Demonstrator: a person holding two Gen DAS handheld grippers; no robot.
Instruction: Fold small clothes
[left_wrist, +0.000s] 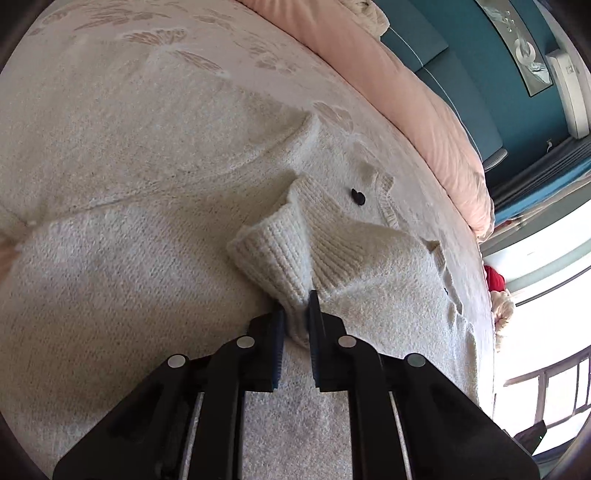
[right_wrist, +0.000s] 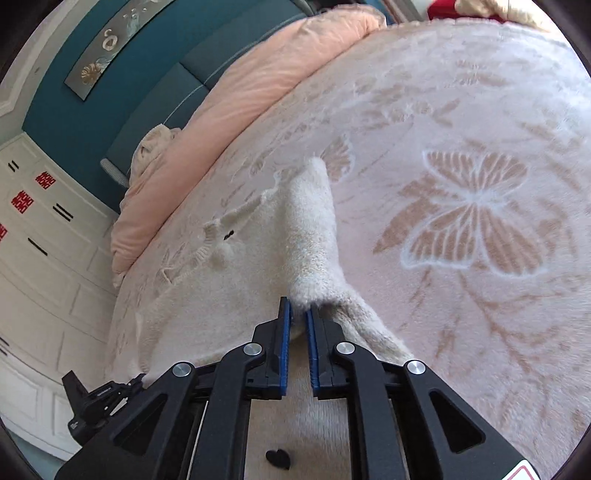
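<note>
Left wrist view: a cream knitted sweater (left_wrist: 155, 266) lies spread on a pale pink plush blanket (left_wrist: 110, 55) with butterfly shapes pressed into its pile. The knit is fuzzy over the body and ribbed at the cuff (left_wrist: 273, 254), which stands up in a thick fold. The left gripper (left_wrist: 297, 314) angles down onto the bed with its black jaws nearly together — their blue pads pinch the ribbed cuff, and the fabric bunches up between them. A small black heart (left_wrist: 357, 196) sits on the knit beyond the cuff. A smooth peach duvet (left_wrist: 424, 110) runs along the far edge of the bed, before a teal wall (left_wrist: 491, 74).

Right wrist view: the same sweater (right_wrist: 229, 295) lies on the blanket (right_wrist: 480, 332), where a large butterfly motif (right_wrist: 476, 214) shows in tan lines. The right gripper (right_wrist: 298, 312) also tilts downward, its jaws drawn close on a fuzzy fold (right_wrist: 314, 229) of the knit — a soft ridge that rises from the pads and runs away from the camera. Another black heart (right_wrist: 277, 458) shows on the fabric under the gripper's frame. White panelled cupboards (right_wrist: 44, 258) with red marks stand at the left.
</note>
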